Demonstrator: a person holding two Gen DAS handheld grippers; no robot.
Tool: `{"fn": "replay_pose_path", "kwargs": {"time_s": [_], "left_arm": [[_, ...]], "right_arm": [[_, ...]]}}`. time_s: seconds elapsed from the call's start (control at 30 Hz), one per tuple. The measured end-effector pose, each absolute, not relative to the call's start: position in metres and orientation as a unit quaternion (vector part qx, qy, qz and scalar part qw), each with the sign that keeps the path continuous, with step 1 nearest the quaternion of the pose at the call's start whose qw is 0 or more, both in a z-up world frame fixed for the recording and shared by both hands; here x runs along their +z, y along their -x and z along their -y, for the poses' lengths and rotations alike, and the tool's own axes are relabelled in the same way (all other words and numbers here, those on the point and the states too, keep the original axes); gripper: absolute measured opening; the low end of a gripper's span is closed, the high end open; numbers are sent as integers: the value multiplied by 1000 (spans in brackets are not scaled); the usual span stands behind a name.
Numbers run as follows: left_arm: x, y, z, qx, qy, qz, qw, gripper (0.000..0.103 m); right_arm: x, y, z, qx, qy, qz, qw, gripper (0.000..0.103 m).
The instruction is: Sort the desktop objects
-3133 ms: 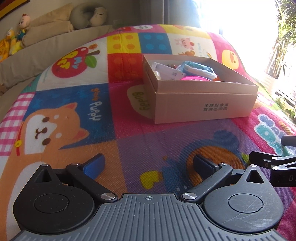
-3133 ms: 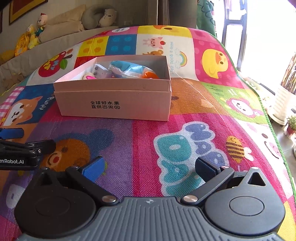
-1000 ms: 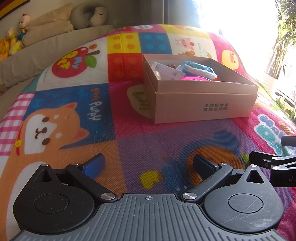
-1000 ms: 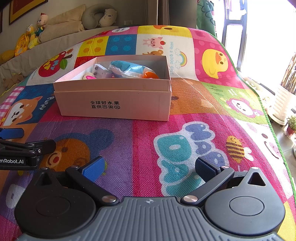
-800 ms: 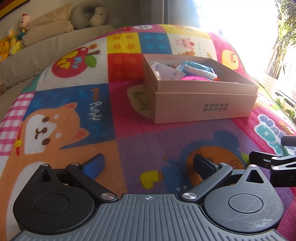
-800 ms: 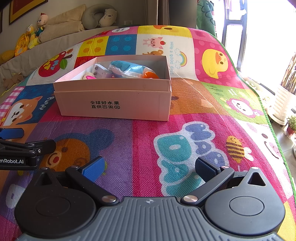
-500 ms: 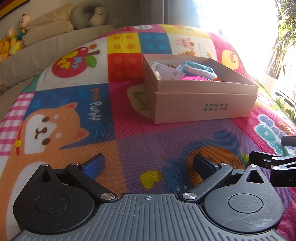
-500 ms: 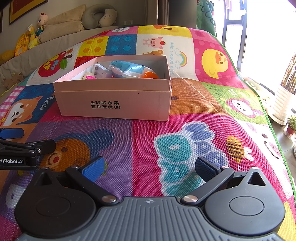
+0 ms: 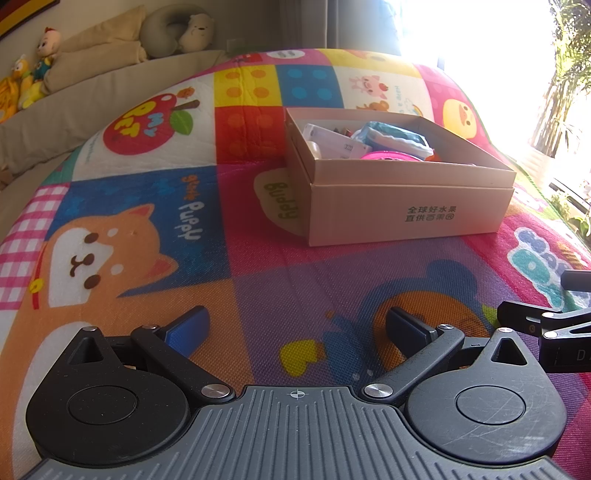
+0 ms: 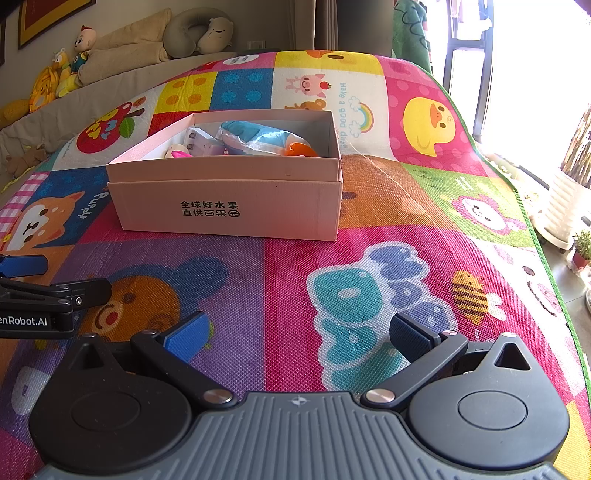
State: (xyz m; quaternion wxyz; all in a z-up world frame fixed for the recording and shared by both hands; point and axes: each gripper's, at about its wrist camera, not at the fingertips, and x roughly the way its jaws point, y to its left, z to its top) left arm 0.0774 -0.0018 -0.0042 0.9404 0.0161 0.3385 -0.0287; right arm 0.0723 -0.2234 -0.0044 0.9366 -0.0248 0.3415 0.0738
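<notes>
the left gripper (image 9: 295,328) rests low over the play mat (image 9: 258,266) with its blue-padded fingers spread wide and nothing between them. the right gripper (image 10: 297,334) sits just to its right at the same height, jaws likewise apart and empty; each shows at the edge of the other's view. compared with the views from the last three seconds nothing has shifted: both grippers stay put, and the box and its contents lie as they did. that stillness, with no loose object on the mat ahead of either gripper, suggests the sorting is finished or paused, not mid-pick.

further ahead, between the two lines of sight, stands the open cardboard box (image 10: 229,206), printed characters on its near wall. inside it lie a blue-and-white soft packet (image 10: 258,138), a pale carton (image 9: 334,140), a pink round thing (image 9: 388,156) and an orange piece (image 10: 299,149), all below the rim. beyond the mat's far edge, plush toys (image 10: 62,70) and a neck pillow (image 10: 199,33) rest on a sofa.
</notes>
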Motion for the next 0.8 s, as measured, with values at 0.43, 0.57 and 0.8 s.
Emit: {"fn": "replay_pose_path", "kwargs": {"time_s": [0.43, 0.57, 0.8], "left_arm": [[-4, -78, 1, -30, -16, -339, 940, 103], [-4, -78, 1, -30, -15, -339, 940, 103], [-1, -76, -1, -42, -14, -353, 935, 103]], "right_arm": [[-4, -72, 223, 74, 25, -342, 937, 103], [-4, -72, 223, 74, 25, -341, 937, 103], [-4, -72, 223, 74, 25, -341, 937, 103]]}}
